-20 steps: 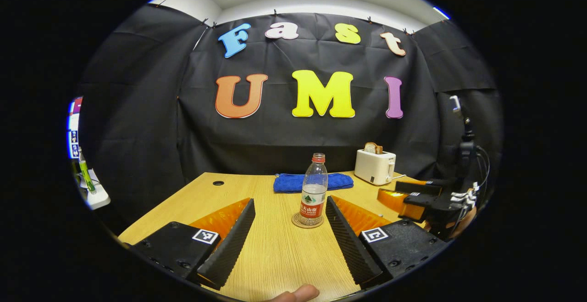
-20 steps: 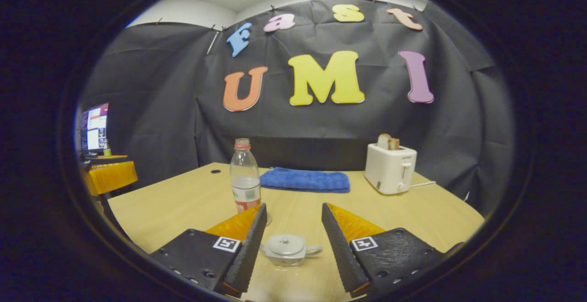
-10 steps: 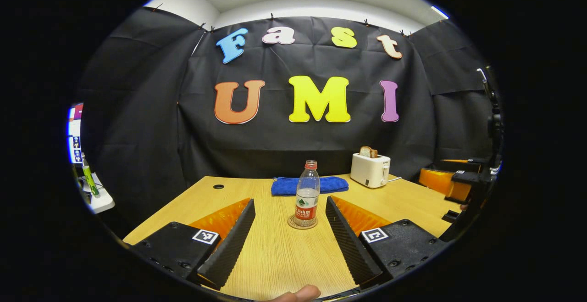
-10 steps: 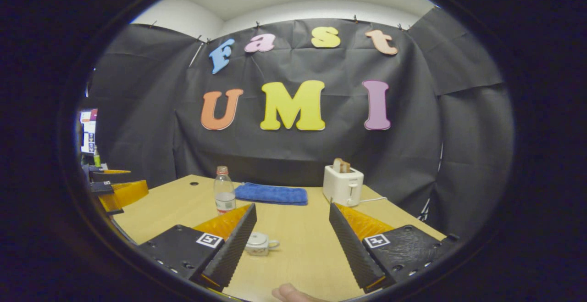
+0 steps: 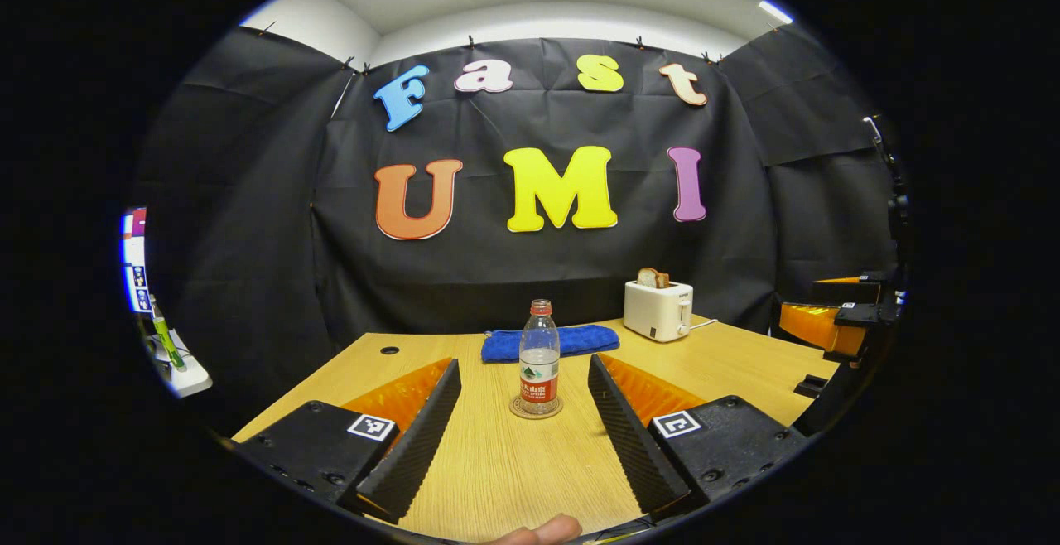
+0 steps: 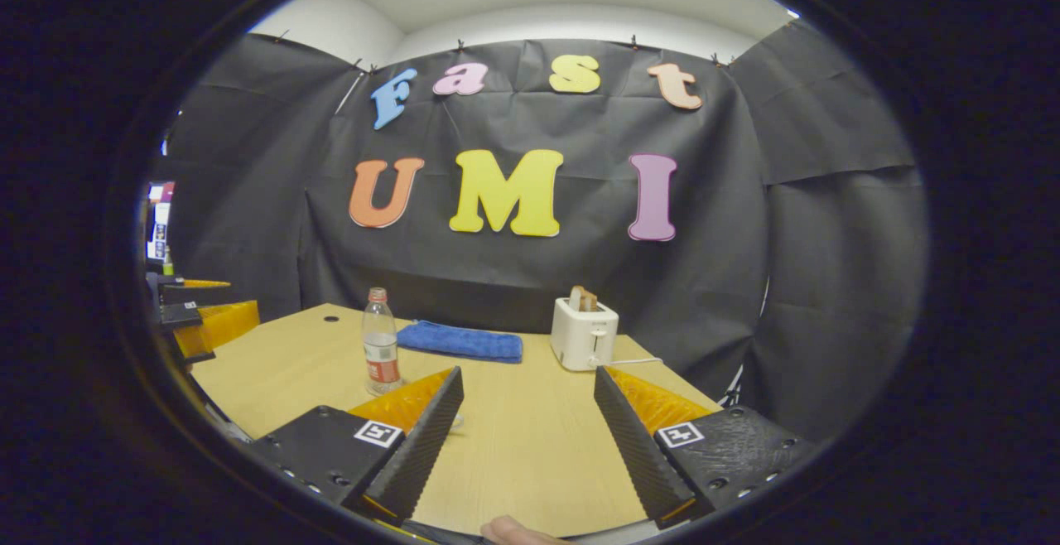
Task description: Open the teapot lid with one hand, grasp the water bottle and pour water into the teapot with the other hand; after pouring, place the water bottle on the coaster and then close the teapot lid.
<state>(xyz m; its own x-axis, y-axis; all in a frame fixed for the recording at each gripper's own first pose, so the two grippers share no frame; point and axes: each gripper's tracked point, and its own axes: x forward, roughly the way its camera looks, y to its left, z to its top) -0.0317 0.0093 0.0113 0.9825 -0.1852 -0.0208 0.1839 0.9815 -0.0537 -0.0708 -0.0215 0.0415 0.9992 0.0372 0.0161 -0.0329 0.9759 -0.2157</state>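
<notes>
A clear water bottle with a red cap and label stands upright on a round coaster, mid-table, partly filled. My left gripper is open and well short of it, with the bottle framed between its fingers. In the right gripper view the bottle stands to the left. A sliver of the white teapot peeks from behind the finger on the left. My right gripper is open over bare table and holds nothing.
A blue folded towel lies at the back of the wooden table, and a white toaster with bread stands to its right. The right gripper shows at the far right edge, the left gripper at the far left.
Both grippers have drawn back from the table, so the bottle and toaster look smaller. The teapot has slipped behind the right gripper's finger on the left. Both stay open.
</notes>
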